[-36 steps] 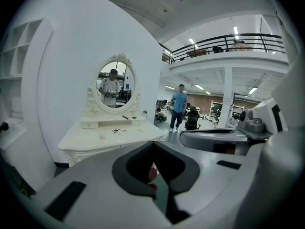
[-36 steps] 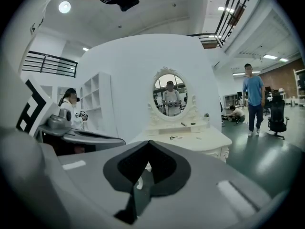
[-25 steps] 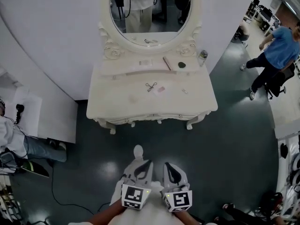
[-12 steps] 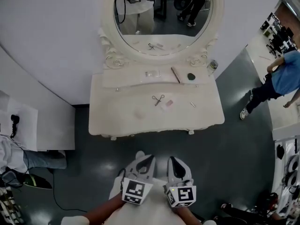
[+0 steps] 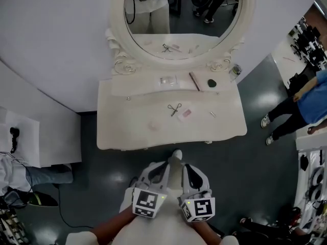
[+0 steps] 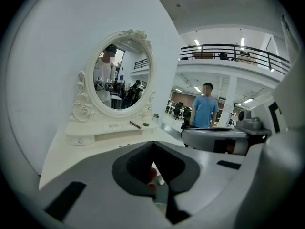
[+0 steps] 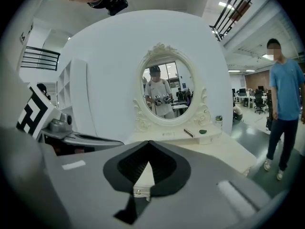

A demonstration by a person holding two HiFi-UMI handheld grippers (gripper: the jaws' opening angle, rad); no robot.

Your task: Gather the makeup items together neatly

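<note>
The white dressing table [image 5: 127, 131] stands ahead with an oval mirror [image 5: 181, 14]. On its top lie a metal eyelash curler [image 5: 174, 108], a pink item [image 5: 186, 114], a small pale stick [image 5: 212, 114] and a faint pink round thing [image 5: 153, 125]. The raised back shelf carries a clear packet [image 5: 167, 79], a brown pencil [image 5: 194, 81], a dark green round item [image 5: 212, 83] and a small jar [image 5: 234, 70]. My left gripper [image 5: 163, 165] [image 6: 152, 143] and right gripper [image 5: 186, 166] [image 7: 148, 142] are side by side, short of the table's front edge, both shut and empty.
A person in a blue shirt [image 5: 306, 103] walks at the right, also in the left gripper view [image 6: 206, 109]. A white cabinet [image 5: 41, 137] stands left of the table, with a seated person [image 5: 20, 172] and a floor cable [image 5: 66, 213] nearby. Dark floor surrounds the table.
Both grippers have moved forward together toward the dressing table, which now sits nearer and larger in the head view. The person in blue has shifted toward the right edge.
</note>
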